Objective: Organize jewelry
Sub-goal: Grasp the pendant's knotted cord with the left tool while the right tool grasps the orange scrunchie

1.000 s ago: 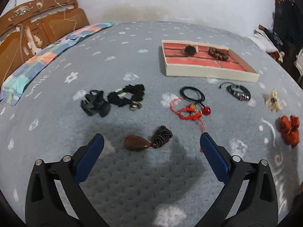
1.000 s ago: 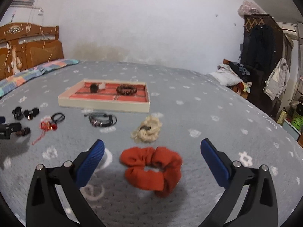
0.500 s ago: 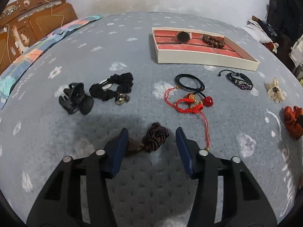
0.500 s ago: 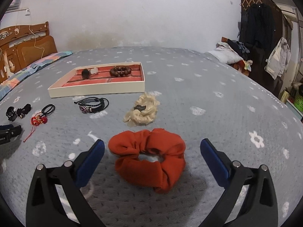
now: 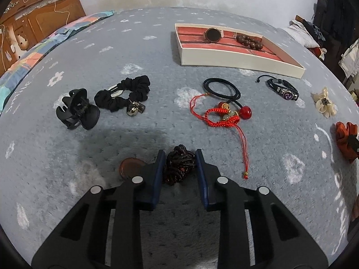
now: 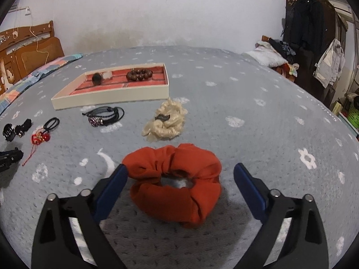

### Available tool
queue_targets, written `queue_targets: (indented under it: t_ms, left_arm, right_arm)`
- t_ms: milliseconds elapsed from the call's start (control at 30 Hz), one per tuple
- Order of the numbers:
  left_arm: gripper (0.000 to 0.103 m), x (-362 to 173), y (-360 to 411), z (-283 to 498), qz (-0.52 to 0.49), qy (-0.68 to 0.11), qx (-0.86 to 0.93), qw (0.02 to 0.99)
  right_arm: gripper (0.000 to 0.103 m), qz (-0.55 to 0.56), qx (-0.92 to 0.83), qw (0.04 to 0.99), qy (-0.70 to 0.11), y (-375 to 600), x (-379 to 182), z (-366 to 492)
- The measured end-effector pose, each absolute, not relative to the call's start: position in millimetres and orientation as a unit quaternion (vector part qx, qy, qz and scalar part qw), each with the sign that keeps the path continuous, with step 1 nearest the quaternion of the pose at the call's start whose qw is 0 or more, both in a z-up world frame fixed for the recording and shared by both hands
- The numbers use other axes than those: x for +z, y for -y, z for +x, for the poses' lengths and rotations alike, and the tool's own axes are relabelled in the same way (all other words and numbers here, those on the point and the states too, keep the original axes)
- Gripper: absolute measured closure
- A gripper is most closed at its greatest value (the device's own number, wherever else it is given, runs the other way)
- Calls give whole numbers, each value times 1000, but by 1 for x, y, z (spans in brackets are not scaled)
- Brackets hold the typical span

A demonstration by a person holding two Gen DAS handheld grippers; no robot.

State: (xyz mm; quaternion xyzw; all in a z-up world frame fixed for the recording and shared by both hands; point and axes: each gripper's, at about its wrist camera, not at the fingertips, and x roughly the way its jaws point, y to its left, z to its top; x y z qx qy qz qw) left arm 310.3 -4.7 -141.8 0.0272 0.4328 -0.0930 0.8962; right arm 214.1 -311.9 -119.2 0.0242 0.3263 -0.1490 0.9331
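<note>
At lower centre, the left hand-held gripper point(image 5: 179, 157) was closing, its pads against the dark braided cord point(image 5: 178, 167) on the bed point(image 5: 157, 71). The right hand-held gripper point(image 6: 180, 172), wide, was closing around the untouched orange scrunchie point(image 6: 175, 186).

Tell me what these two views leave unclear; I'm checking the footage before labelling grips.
- Brown pendant, left wrist view: partly hidden behind the gripper's finger.
- Left gripper, jaws closing around the dark cord bundle: whether the pads press it yet cannot be told.
- Orange scrunchie, left wrist view: cut off at the edge.
- Watch in the tray, right wrist view: blurred.
</note>
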Motion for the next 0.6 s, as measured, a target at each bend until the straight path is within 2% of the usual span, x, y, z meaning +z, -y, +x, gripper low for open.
queue_targets:
  t_ms: [167, 400, 533, 600]
  left_arm:
    - [78, -142, 4, 309, 23, -430, -94, 897]
    - [78, -143, 3, 309, 19, -428, -95, 899]
    - [78, -143, 6, 309, 30, -423, -88, 901]
    - [78, -143, 6, 309, 28, -423, -89, 901]
  right_arm:
    - [31, 47, -140, 927, -344, 320, -126, 218]
    - [35, 76, -123, 915, -378, 328, -136, 228]
    - [58, 75, -114, 917, -374, 326, -136, 227]
    - [67, 75, -108, 920, -370, 324, -135, 225]
